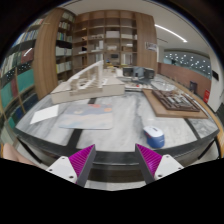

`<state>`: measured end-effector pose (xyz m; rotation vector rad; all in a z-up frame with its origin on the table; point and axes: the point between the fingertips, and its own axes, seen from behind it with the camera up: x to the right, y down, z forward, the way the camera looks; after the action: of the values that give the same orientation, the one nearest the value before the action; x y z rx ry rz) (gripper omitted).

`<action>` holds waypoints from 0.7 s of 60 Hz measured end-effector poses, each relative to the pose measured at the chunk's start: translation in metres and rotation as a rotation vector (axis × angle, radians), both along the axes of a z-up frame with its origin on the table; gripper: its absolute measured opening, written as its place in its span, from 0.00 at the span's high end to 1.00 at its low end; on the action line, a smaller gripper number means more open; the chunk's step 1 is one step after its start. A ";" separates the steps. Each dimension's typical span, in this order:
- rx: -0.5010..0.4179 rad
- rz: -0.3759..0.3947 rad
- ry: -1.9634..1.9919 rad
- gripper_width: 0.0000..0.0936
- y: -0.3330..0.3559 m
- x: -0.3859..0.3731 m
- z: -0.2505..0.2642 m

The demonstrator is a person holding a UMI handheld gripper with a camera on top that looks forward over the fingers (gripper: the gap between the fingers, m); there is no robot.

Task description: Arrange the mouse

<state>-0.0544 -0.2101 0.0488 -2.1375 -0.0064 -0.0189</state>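
Observation:
A small white and blue object, seemingly the mouse [154,132], lies on the pale table [120,125], just ahead of my right finger and slightly to its right. A flat grey mat [85,117] lies on the table beyond my left finger. My gripper [115,160] is held above the table's near edge. Its fingers are open with nothing between the magenta pads [82,160].
A white sheet [45,115] lies left of the mat. A pale architectural model [95,80] stands at the middle back of the table, and a wooden-framed tray [172,101] sits at the right. Bookshelves [100,35] line the far wall.

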 end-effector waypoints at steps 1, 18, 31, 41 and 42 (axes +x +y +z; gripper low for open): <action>0.000 -0.015 -0.007 0.13 0.004 0.013 -0.002; -0.034 -0.149 -0.059 0.13 0.064 0.153 -0.039; -0.034 -0.142 0.042 0.22 0.113 0.173 -0.062; 0.028 -0.183 0.005 0.48 0.119 0.182 -0.062; 0.026 -0.187 0.010 0.50 0.119 0.182 -0.063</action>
<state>0.1277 -0.0910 -0.0137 -2.1058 0.1986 -0.1167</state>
